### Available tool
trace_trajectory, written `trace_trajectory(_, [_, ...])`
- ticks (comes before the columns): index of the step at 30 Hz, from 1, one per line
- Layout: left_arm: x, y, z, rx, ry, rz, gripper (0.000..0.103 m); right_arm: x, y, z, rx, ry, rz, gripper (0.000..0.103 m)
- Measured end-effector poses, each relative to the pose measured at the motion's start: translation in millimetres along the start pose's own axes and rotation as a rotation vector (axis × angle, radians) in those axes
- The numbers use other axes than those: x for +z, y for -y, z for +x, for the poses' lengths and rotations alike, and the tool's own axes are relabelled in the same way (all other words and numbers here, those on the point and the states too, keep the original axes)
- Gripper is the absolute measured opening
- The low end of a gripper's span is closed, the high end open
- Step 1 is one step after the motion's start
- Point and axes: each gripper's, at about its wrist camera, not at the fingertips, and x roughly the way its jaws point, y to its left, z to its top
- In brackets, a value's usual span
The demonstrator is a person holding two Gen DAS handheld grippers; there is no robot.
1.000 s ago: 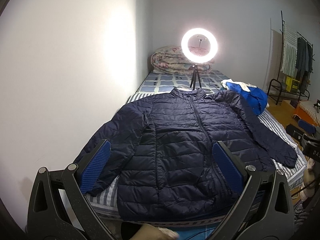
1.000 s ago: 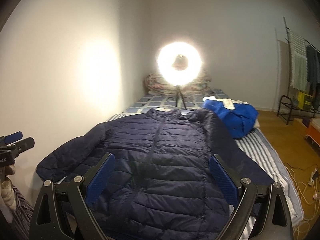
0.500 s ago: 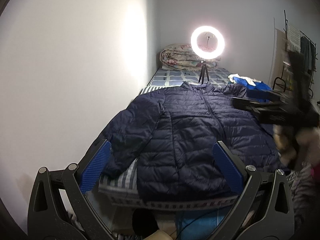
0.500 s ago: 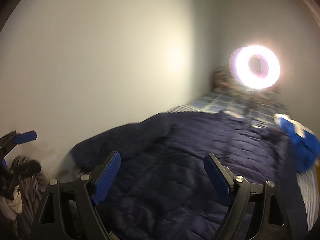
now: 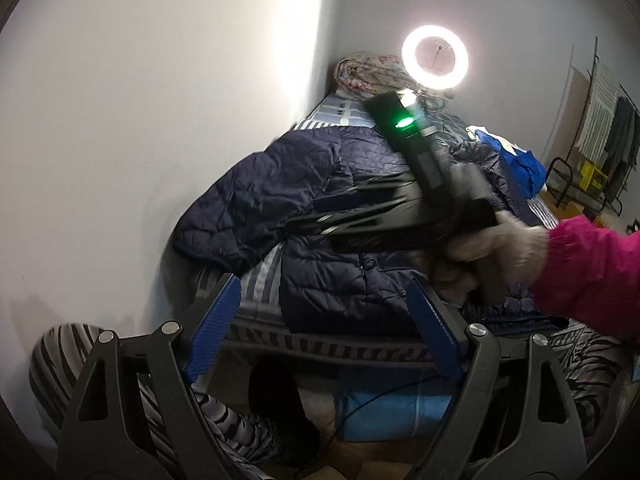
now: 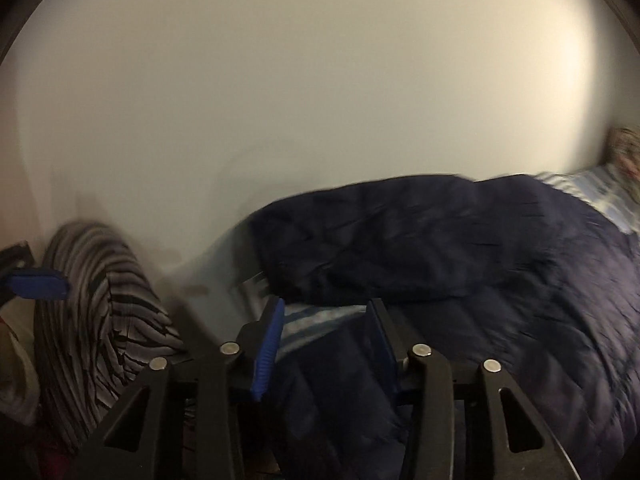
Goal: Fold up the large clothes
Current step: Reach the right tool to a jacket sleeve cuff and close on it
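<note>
A dark navy puffer jacket (image 5: 332,184) lies spread front-up on the bed, its left sleeve (image 5: 240,216) reaching the near left corner. It also shows in the right wrist view (image 6: 460,248). My left gripper (image 5: 320,320) is open and empty, held back below the bed's near edge. My right gripper (image 6: 324,320) is open but narrowed, over the jacket's body near the left sleeve; in the left wrist view it (image 5: 340,212) reaches across the jacket from the right, blurred, held by a gloved hand in a pink sleeve (image 5: 588,272).
The bed (image 5: 320,344) with striped sheet runs along a white wall (image 5: 140,120). A ring light (image 5: 435,57) on a tripod and a rolled quilt (image 5: 368,76) stand at the far end. A blue garment (image 5: 516,164) lies far right. Striped trouser legs (image 5: 68,356) are below.
My right gripper swung left across the jacket toward the left sleeve and its jaws narrowed. My left gripper pulled back and lower, toward the bed's near left corner.
</note>
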Motion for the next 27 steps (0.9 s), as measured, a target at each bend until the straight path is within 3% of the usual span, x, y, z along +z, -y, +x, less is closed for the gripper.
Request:
trace_trajectory(9, [-2,-23,4,0.019,-0.021,-0.052,0.087,16,-32,84,0.061,-0.083,-0.116,0.043])
trace_trajectory(18, [-3,-40,12,0.033,-0.04,-0.095,0.087,12,-46,141,-0.031,-0.136,-0.175,0.043])
trace_trajectory(22, [-2,-40,15,0.032,-0.044,-0.102,0.087,12,-49,153,-0.071,-0.154,-0.188,0.014])
trace_trajectory(27, [6,-37,20,0.046,-0.036,-0.073,0.087,23,-23,124,-0.036,-0.086,-0.059,0.008])
